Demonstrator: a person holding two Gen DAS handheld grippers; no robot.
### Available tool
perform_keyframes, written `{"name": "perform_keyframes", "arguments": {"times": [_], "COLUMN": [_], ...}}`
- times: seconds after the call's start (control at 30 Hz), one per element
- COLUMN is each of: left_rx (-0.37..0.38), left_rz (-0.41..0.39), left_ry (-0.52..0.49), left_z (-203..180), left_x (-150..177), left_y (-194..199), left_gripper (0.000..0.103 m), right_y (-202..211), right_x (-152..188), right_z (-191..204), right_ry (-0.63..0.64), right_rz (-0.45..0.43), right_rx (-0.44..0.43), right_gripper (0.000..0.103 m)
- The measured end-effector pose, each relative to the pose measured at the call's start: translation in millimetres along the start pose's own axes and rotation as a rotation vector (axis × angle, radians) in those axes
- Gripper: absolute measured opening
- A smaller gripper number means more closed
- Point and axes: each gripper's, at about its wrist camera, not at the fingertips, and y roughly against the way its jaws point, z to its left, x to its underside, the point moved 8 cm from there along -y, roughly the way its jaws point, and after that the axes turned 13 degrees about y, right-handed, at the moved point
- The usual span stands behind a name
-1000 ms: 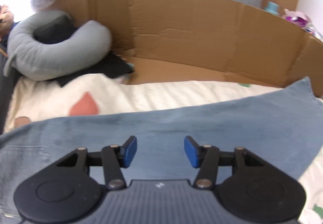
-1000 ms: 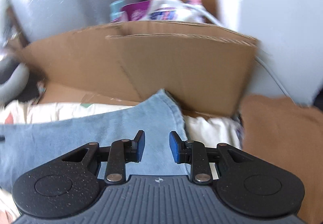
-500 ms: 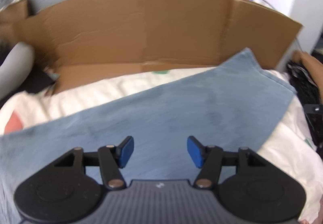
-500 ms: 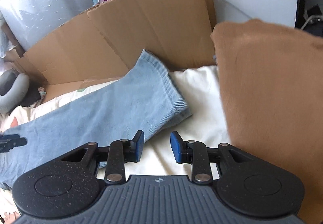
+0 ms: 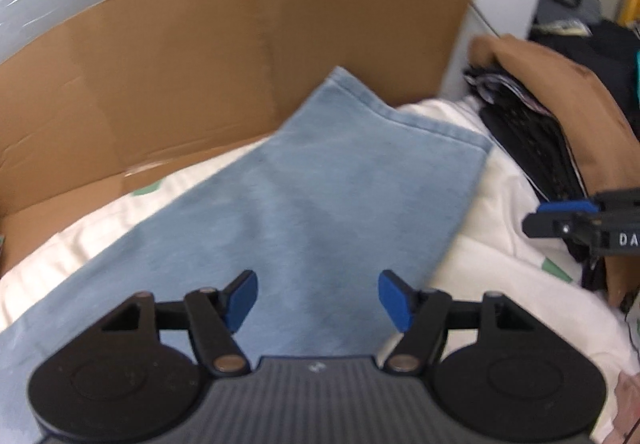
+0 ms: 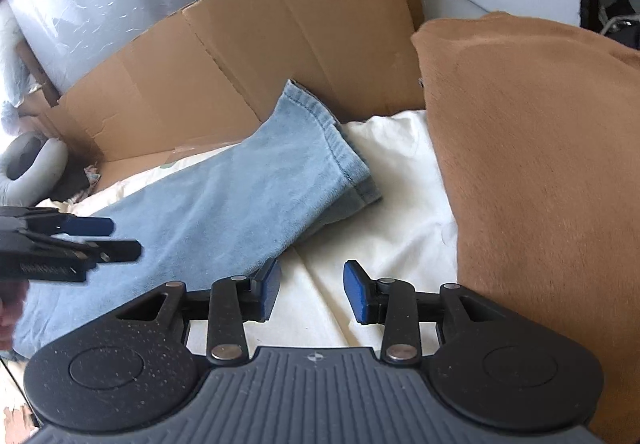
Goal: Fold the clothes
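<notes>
A pair of light blue jeans (image 5: 320, 204) lies flat on a cream bedsheet (image 5: 500, 284), one leg running from the lower left of the left wrist view up to its hem in the upper middle, where a corner of the hem rests against a brown cardboard wall (image 5: 200, 64). In the right wrist view the same leg crosses from the left edge to the centre, its stitched hem (image 6: 340, 164) ending on the sheet just short of a folded brown garment (image 6: 540, 184) that fills the right side of the frame.

The left claw (image 5: 318, 298) hangs over the denim with its jaws opening; nothing sits between the blue pads (image 5: 240, 300), and the cloth shows below the gap. The right claw (image 6: 312, 290) hangs over the bare sheet just beside the long edge of the jeans leg, its jaws also opening and empty, the left pad (image 6: 268, 288) near the edge of the denim.

Each claw shows in the other's view: the right one at the right edge of the left wrist view, the left one at the left edge of the right wrist view. A dark patterned garment (image 5: 532, 148) lies under the brown one at the right. A grey neck pillow (image 6: 32, 168) sits at the far left.
</notes>
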Motion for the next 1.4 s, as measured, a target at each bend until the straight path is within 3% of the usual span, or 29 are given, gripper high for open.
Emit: {"name": "perform_keyframes", "arguments": {"times": [0.2, 0.33, 0.5, 0.57, 0.8, 1.0, 1.17, 1.4], "left_rx": [0.059, 0.061, 0.102, 0.091, 0.026, 0.027, 0.077, 0.096], "left_rz": [0.035, -0.021, -0.020, -0.031, -0.058, -0.091, -0.117, -0.160], "left_ry": [0.050, -0.006, -0.033, -0.079, -0.203, -0.239, -0.213, -0.164], "left_z": [-26.0, -43.9, -62.5, -69.0, -78.0, -75.4, -72.8, -64.6], "left_x": [3.4, 0.3, 3.6, 5.9, 7.9, 3.2, -1.6, -16.6], "left_y": [-27.0, -38.2, -41.9, -42.8, -58.1, -56.4, -43.9, -35.5], "left_gripper": [0.072, 0.072, 0.074, 0.078, 0.076, 0.056, 0.018, 0.004], "right_y": [-0.4, -2.3, -0.2, -0.3, -0.9, -3.2, -6.7, -16.0], "right_x": [3.5, 8.4, 9.3, 9.0, 6.4, 3.8, -2.0, -19.6], "right_z": [-3.1, -4.8, -4.4, -5.1, -7.6, -8.0, -7.0, -2.4], "right_ry": [0.001, 0.006, 0.034, 0.033, 0.012, 0.010, 0.018, 0.075], "right_rz": [0.008, 0.012, 0.017, 0.013, -0.013, -0.012, -0.019, -0.042], "right_rx": [0.006, 0.015, 0.016, 0.023, 0.066, 0.062, 0.057, 0.064], "right_gripper": [0.043, 0.043, 0.043, 0.042, 0.043, 0.043, 0.043, 0.043]}}
